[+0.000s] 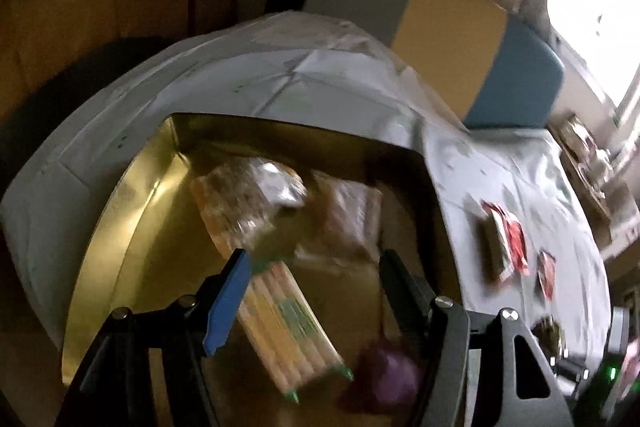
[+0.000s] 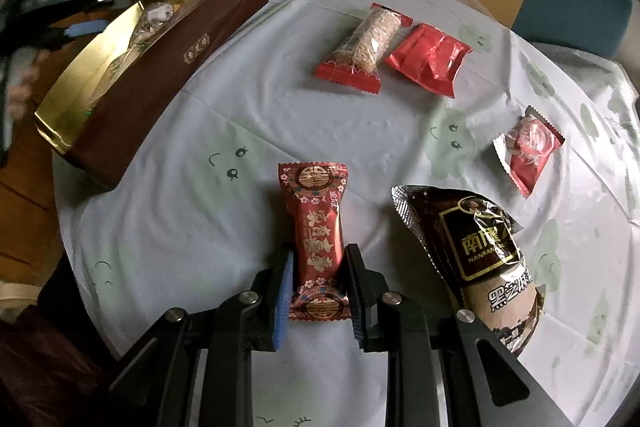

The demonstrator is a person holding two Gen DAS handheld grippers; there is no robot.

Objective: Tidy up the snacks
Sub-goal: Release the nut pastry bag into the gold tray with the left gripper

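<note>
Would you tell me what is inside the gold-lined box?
The gold-lined box holds a yellow striped packet, a clear wrapped snack and a purple item; motion blur and the left gripper hide anything else.

The dark bag [image 2: 484,259] is showing a gold-framed label with the Chinese characters 南 and a second, partly creased one, above the Latin letters "NANFAN", cut off by a fold. Below it, large white characters are reading 黑芝, then running out of sight. The red packet [image 2: 318,227] is bearing a gold 囍 sign at each end and gold characters down its middle, not clearly readable. The box [image 2: 160,83] is carrying a small gold mark, too small to read.
</note>
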